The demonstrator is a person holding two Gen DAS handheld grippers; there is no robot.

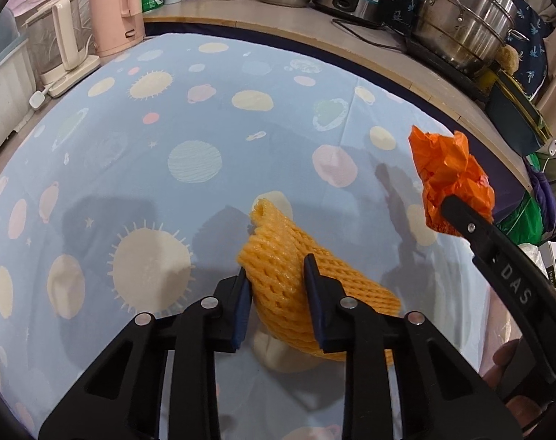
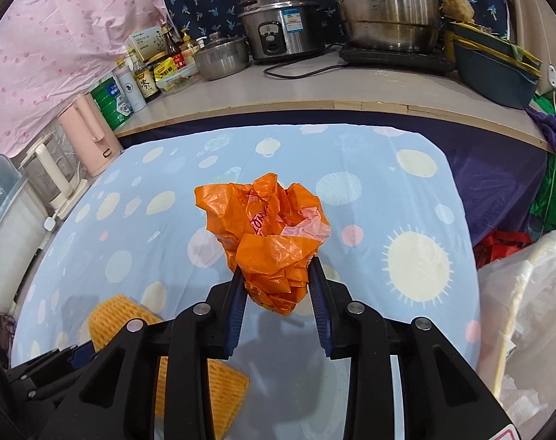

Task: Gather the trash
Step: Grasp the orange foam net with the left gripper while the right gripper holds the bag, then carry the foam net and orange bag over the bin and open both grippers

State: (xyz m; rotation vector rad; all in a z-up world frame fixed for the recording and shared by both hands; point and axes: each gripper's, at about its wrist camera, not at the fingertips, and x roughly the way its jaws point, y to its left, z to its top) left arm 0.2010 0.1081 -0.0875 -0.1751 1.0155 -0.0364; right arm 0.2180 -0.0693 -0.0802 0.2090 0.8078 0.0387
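My left gripper (image 1: 276, 275) is shut on a yellow foam fruit net (image 1: 278, 256), squeezed between its blue pads and lifted a little off the blue planet-print cloth (image 1: 149, 146). The same net (image 2: 109, 315) shows at the lower left of the right wrist view, partly hidden by the grippers. My right gripper (image 2: 276, 269) is shut on a crumpled orange plastic bag (image 2: 267, 227), held above the cloth (image 2: 406, 183). From the left wrist view that bag (image 1: 450, 176) hangs at the right, pinched by the right gripper (image 1: 446, 201).
A wooden counter (image 2: 314, 88) behind the cloth carries steel pots (image 2: 388, 11), a rice cooker (image 2: 278, 29), bottles and boxes. A pink kettle (image 1: 113, 7) and a white jug (image 1: 61, 47) stand at the left. Bags and green fabric (image 2: 516, 293) lie to the right.
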